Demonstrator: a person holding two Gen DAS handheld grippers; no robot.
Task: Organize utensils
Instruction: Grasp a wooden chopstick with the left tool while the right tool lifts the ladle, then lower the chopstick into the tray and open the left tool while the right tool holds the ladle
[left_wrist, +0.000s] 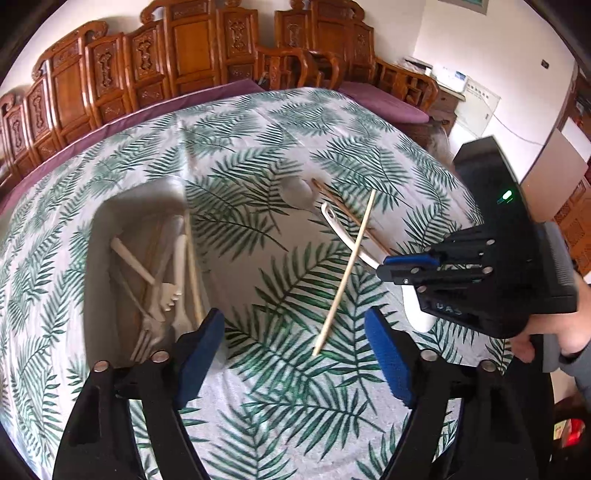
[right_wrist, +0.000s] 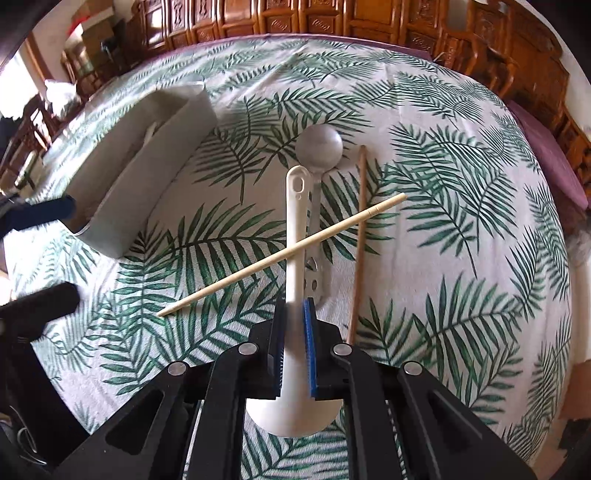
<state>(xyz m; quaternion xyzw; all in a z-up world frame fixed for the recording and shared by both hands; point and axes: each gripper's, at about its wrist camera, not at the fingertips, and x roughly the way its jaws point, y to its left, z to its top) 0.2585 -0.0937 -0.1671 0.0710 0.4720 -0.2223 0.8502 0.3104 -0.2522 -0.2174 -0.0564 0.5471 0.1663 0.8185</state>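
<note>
Right claw (right_wrist: 293, 345) pinches white plastic spoon (right_wrist: 297, 236) beneath pale bamboo chopstick (right_wrist: 284, 254), for transfer to grey utensil tray (right_wrist: 147, 188); left claw (left_wrist: 293, 354) wide, empty, beside tray.

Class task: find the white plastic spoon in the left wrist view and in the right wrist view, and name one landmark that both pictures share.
Left wrist view: white spoon at right of centre, clamped in the right gripper.
Right wrist view: white spoon at bottom centre, handle pointing away.
Shared landmark: the pale chopstick lying across its handle.

Matt woven leaf-print tablecloth (right_wrist: 461, 155), glossy white plastic spoon (right_wrist: 297, 229), dull metal spoon (right_wrist: 319, 146), pale smooth wooden chopstick (right_wrist: 280, 256).
</note>
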